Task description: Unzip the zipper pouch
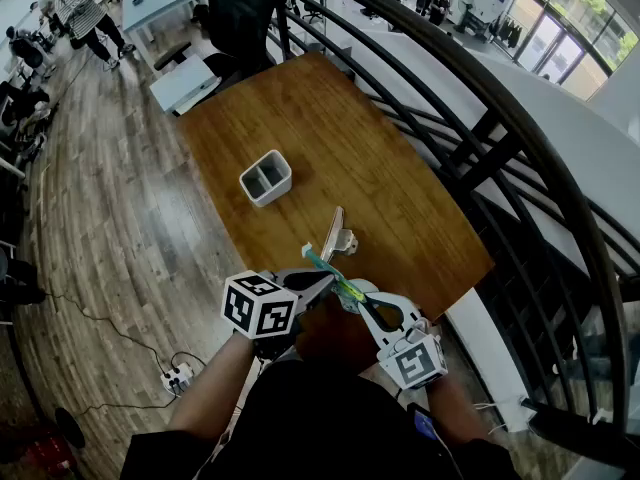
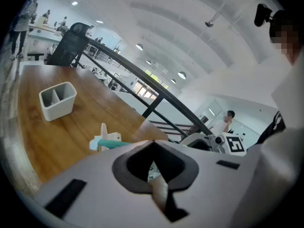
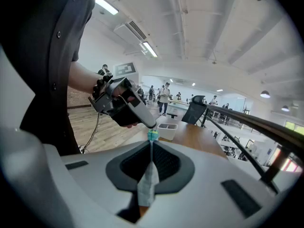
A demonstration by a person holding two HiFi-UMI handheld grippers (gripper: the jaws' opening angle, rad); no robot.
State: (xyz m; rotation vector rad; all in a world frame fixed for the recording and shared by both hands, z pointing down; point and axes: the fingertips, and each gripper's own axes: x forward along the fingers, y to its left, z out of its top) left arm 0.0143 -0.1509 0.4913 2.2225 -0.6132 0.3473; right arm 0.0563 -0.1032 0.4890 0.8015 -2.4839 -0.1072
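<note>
Pinching a thin, pale flap of the small translucent soft pouch, fingers of the right gripper pressed together, no gap left between. Just past those tips, the pouch's teal zipper, met there by the nose of the left gripper.

Closed just as tight in the left gripper view, with a pale sliver of the same pouch caught in the pinch. Impossible to tell whether on the zipper's pull tab or on plain fabric. Poking out to the left of those tips, the teal zipper's end and a white corner of the pouch.

Held up in the air between the two grippers in the head view, close to the person's body and above the near edge of the brown wooden bench. Pointing away toward the bench's middle, one pale end of the pouch.

Judging by the teal band, seen as one unbroken line with no mouth gaping: probably still zipped, or barely started. Done so far: pouch off the bench and gripped from both sides. Left to do: drawing the slider along the teal track while bracing the other side, right to the far end.

Farther out on the bench, well apart from the pouch, a white two-compartment plastic holder. Beyond the bench's right edge, a black metal railing. On the left, a wooden plank floor with a white power strip.
</note>
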